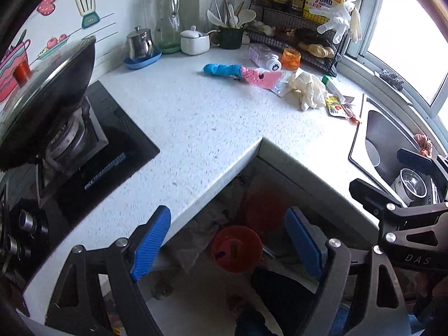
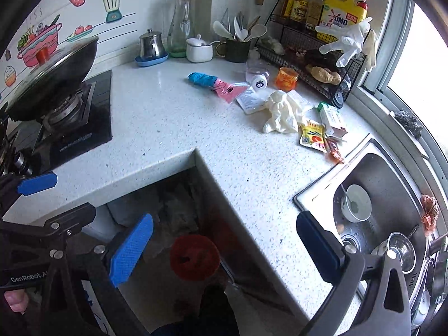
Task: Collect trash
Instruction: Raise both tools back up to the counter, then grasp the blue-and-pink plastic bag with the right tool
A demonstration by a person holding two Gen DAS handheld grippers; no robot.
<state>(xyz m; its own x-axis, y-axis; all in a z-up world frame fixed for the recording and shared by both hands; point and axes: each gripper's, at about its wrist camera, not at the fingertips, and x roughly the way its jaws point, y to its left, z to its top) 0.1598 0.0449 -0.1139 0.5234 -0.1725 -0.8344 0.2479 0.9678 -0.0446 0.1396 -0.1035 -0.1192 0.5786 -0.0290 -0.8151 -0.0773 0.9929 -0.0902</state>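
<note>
Two grippers hang over the inner corner of the worktop point(image 1: 212, 123), both with their blue fingers spread wide and nothing between them or touching them. The left gripper point(image 1: 228, 247) frames a red bin point(image 1: 236, 247) on the floor below the worktop edge; the right gripper point(image 2: 224, 249) frames the same bin point(image 2: 194, 256) at its 6 o'clock, its right finger point(image 2: 317, 247) lying over the worktop near the sink point(image 2: 372, 173) at 4 o'clock. Farther off, at about 1 o'clock in both views, the trash lies scattered on the worktop: a yellow sauce packet point(image 2: 312, 135) closest to the sink, a crumpled white glove point(image 2: 281, 113) just beside it, a pink wrapper point(image 2: 228, 91) with a blue roll point(image 2: 203, 79) at its far end, a tipped clear bottle point(image 2: 259, 75) and an orange cup point(image 2: 285, 78) before the wire rack point(image 2: 313, 53). A wok point(image 2: 54, 78) sits on the stove at 10 o'clock.
</note>
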